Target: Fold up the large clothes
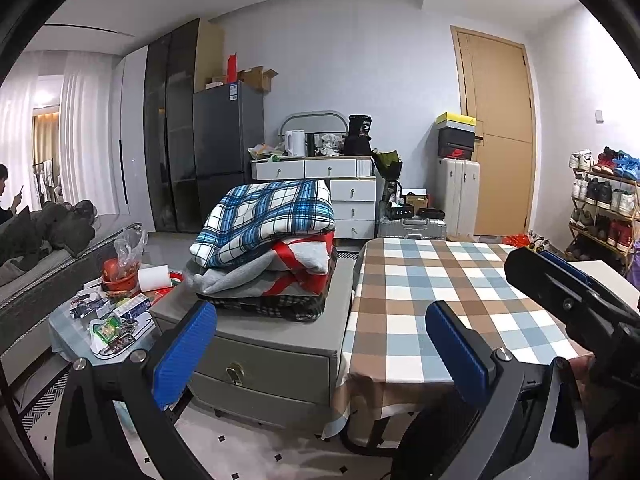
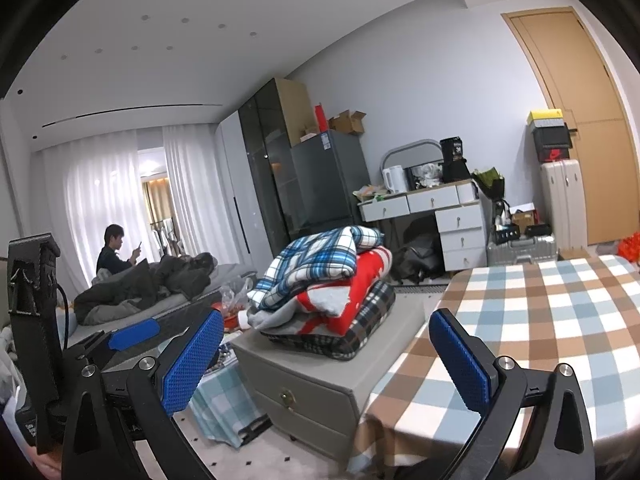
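A stack of folded clothes sits on a grey drawer cabinet point(image 1: 276, 344): a blue plaid piece point(image 1: 264, 220) on top, a red, white and grey piece point(image 1: 308, 256) under it, a dark plaid piece point(image 1: 288, 308) at the bottom. My left gripper point(image 1: 320, 352) hangs open and empty in front of the cabinet. My right gripper point(image 2: 328, 360) is also open and empty, just right of the left one, by the near edge of the checked-cloth table point(image 2: 540, 320). The right wrist view shows the stack point(image 2: 316, 264) from the side.
A low glass table point(image 1: 64, 320) with packets and a red bowl stands left of the cabinet. A person point(image 2: 112, 252) sits on the sofa at far left. White dresser point(image 1: 352, 200), fridge point(image 1: 228, 136), suitcases point(image 1: 456, 192) and a shoe rack point(image 1: 604, 208) line the far wall.
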Available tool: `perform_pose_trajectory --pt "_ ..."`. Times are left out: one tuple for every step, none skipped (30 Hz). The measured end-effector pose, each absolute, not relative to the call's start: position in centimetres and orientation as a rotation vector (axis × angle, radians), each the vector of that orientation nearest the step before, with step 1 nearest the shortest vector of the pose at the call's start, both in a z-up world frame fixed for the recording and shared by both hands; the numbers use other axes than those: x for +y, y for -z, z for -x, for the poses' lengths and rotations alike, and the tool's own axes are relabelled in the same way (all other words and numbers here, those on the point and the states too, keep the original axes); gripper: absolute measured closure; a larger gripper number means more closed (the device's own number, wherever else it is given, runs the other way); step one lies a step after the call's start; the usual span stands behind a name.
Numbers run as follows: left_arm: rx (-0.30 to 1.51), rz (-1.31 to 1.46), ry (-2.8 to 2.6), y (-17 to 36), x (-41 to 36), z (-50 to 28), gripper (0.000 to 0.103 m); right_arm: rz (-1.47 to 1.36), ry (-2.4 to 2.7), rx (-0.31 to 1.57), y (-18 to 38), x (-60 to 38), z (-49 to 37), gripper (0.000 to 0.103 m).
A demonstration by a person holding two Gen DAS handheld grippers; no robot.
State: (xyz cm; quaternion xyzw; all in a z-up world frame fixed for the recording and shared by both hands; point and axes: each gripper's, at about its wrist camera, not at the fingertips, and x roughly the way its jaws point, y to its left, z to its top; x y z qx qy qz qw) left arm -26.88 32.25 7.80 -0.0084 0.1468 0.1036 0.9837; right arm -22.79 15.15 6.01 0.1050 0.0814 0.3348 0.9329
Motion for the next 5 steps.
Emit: perform_pose_trajectory --pt "0.292 0.017 -0.207 -7.8 32.25 26.9 0.001 -0.218 -0.683 0.167 -5.94 15.15 22.76 0.0" --pt "0.292 0.017 -0.212 -7.87 32.28 26.74 0.001 -0.22 -0.68 0.168 -5.93 15.19 22.71 0.0" --pt "0.291 0.017 -0.215 -7.86 32.21 26.76 0.001 -0.221 -0.68 0.168 -5.87 15.24 22.75 0.0" --pt "0.294 0.013 -0.212 -7.85 32.13 26.65 0.001 -0.221 -0.68 0.167 -5.89 15.19 22.69 0.0" --pt "0.299 0.008 -0.211 -7.83 32.04 26.51 0.001 -0.221 -0.678 0.167 -5.88 15.18 22.68 0.0"
